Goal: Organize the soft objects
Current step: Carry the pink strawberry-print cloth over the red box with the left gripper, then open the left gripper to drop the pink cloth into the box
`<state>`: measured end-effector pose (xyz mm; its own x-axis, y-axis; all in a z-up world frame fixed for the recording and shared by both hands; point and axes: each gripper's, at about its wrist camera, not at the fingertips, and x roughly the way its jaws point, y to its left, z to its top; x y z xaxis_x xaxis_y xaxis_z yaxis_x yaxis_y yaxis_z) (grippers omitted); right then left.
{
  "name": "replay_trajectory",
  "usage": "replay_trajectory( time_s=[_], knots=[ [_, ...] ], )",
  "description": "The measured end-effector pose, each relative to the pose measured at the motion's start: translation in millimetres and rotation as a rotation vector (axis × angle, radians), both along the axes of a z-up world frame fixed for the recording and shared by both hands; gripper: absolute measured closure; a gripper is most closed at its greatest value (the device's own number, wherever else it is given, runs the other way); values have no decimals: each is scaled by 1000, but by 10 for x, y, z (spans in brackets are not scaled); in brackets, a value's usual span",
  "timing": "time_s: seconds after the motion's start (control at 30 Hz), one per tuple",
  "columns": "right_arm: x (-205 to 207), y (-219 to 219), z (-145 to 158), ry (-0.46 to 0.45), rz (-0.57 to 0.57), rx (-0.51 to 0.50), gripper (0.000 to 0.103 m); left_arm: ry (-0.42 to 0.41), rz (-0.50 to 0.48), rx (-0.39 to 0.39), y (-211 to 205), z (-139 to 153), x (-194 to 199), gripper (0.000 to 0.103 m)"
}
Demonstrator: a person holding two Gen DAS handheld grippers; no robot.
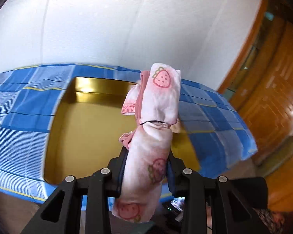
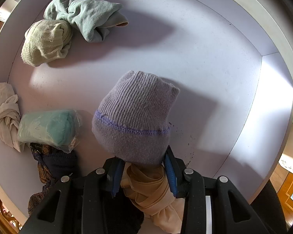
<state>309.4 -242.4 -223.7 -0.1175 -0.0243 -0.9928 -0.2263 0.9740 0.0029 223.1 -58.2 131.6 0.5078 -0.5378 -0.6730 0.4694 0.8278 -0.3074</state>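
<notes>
In the left wrist view my left gripper [image 1: 146, 167] is shut on a rolled pink cloth with strawberry prints [image 1: 156, 120], tied with a thin black band, held upright above a gold tray [image 1: 91, 126]. In the right wrist view my right gripper [image 2: 142, 167] stands open around the brim of a lavender knit hat [image 2: 134, 117] on the white table [image 2: 205, 68]. The hat lies between the fingers; a beige cloth [image 2: 152, 187] lies under the jaws.
The gold tray rests on a blue checked cloth [image 1: 19, 120] by a white wall, with a wooden door [image 1: 273, 97] at right. On the white table lie a grey-green garment [image 2: 87, 13], a pale green bundle [image 2: 46, 41], a cream cloth [image 2: 4, 113], a bagged teal item [image 2: 48, 126] and a dark patterned cloth [image 2: 48, 165].
</notes>
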Motion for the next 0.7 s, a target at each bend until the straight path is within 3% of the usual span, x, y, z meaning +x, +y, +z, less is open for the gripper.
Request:
replay_trajectory(
  time_s=[0.23,0.5,0.7],
  knots=[
    [2,-19,4,3,-9,10,65,81,157,132,112,-330,662,69],
    [44,-106,6,10,-31,35,65,207,270,154,71,-650,1180,69],
    [72,-166,17,11,-38,41,65,226,314,228,62,-718,1430,69]
  ],
)
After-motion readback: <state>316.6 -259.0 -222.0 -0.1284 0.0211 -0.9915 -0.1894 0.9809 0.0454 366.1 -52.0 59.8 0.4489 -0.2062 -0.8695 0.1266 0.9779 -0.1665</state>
